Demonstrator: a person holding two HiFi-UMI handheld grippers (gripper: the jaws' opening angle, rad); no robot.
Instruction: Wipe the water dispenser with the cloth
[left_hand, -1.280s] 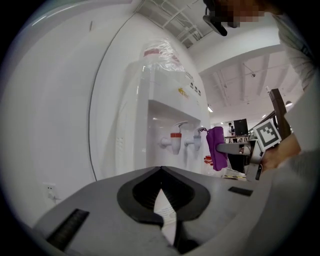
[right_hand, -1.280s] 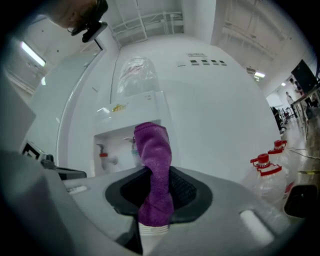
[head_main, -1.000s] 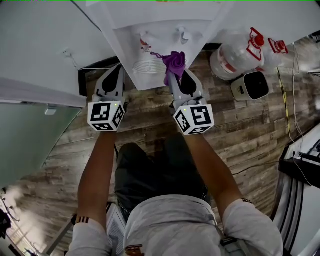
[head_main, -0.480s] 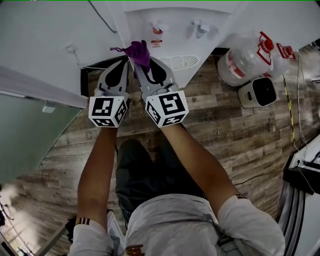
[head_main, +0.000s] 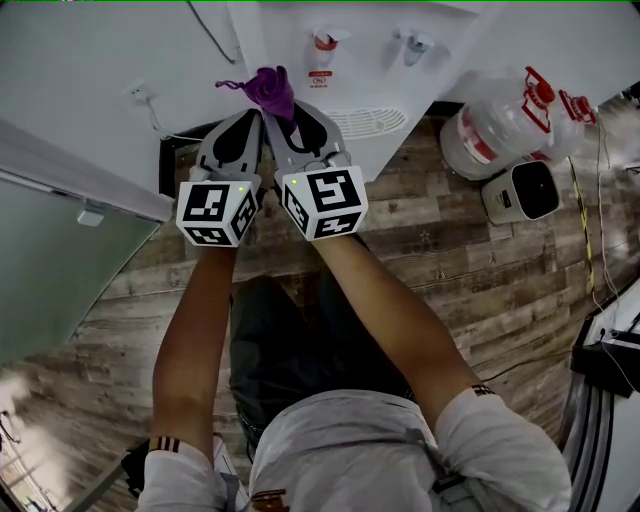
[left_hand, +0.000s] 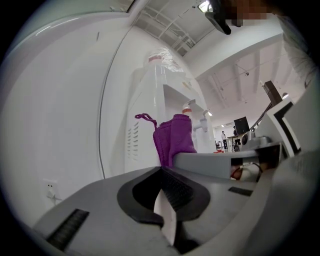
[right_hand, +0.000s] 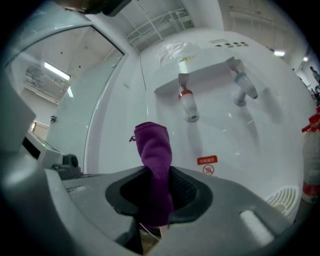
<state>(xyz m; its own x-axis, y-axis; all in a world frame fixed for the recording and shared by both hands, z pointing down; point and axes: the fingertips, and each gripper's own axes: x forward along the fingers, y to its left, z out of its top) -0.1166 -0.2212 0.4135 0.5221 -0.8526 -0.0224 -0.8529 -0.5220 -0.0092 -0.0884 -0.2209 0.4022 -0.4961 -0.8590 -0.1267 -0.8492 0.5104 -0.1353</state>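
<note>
A wood-plank floor (head_main: 450, 270) fills the head view from 3 round to 8 o'clock, with a white wall (head_main: 90, 70) across 10 to 11 o'clock and a frosted glass panel (head_main: 50, 260) slanting in at 9 o'clock. The white water dispenser (head_main: 360, 85) stands at 12 o'clock, its ribbed drip grille (head_main: 365, 122) facing the person. At 2 o'clock a large clear water bottle (head_main: 500, 120) with a red cap lies on the floor, and a small white appliance (head_main: 522, 190) sits just beside it; thin cables (head_main: 585, 200) trail along the planks at 3 o'clock. The left gripper (head_main: 252, 118) and the right gripper (head_main: 280, 106) are held side by side, almost touching, and both point at the dispenser's left front corner. The right gripper's jaws are clamped on the purple cloth (head_main: 270, 88), which sticks out past their tips at 12 o'clock against that corner; whether it presses on the panel cannot be told. The left gripper's jaws are closed tip to tip with nothing between them. The head view alone shows the floor and the person's arms. The right gripper view alone shows the dispenser's front straight on: the cloth (right_hand: 155, 150) rises from the right gripper (right_hand: 159, 172), with a red-tipped tap (right_hand: 187, 105) at 1 o'clock of it, a blue-tipped tap (right_hand: 242, 85) farther right and a small red warning label (right_hand: 207, 161) below them. Only the left gripper view shows the dispenser's side vents (left_hand: 132, 142), a cord (left_hand: 102, 125) running down the wall and, more plainly, a wall socket (left_hand: 50, 187) at 8 o'clock, beyond the left gripper (left_hand: 162, 169).
</note>
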